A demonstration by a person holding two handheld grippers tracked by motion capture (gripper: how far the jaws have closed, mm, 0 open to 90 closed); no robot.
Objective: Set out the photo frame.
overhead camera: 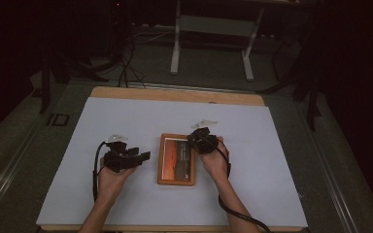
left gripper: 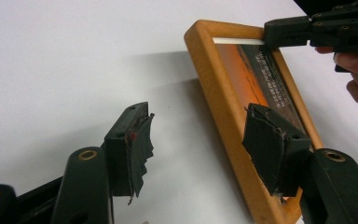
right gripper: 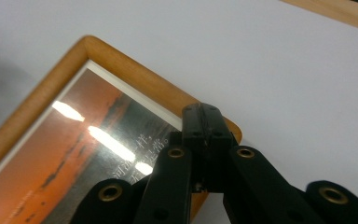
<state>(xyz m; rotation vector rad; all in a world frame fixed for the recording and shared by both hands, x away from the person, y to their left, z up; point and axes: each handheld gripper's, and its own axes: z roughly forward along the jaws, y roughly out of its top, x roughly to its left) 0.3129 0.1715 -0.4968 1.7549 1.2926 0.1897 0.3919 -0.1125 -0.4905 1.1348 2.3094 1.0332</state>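
Nearest me, my left gripper point(overhead camera: 143, 156) stood wide open just beside the wooden picture frame point(overhead camera: 177, 159), which lay flat mid-table on the white sheet point(overhead camera: 126, 116). My right gripper point(overhead camera: 193, 141) was closed, pressing the frame's far right corner. I judged I was steadying it; next, the left jaws needed to straddle the near rail.

Honey-orange wooden picture frame point(overhead camera: 177, 182); inside, orange sunset print point(right gripper: 42, 177) with dark band of pale lettering, thin white mat. Black grippers point(overhead camera: 143, 156) point(overhead camera: 193, 141). Pale lilac-white table cover point(overhead camera: 126, 121), tan edge at twelve o'clock.
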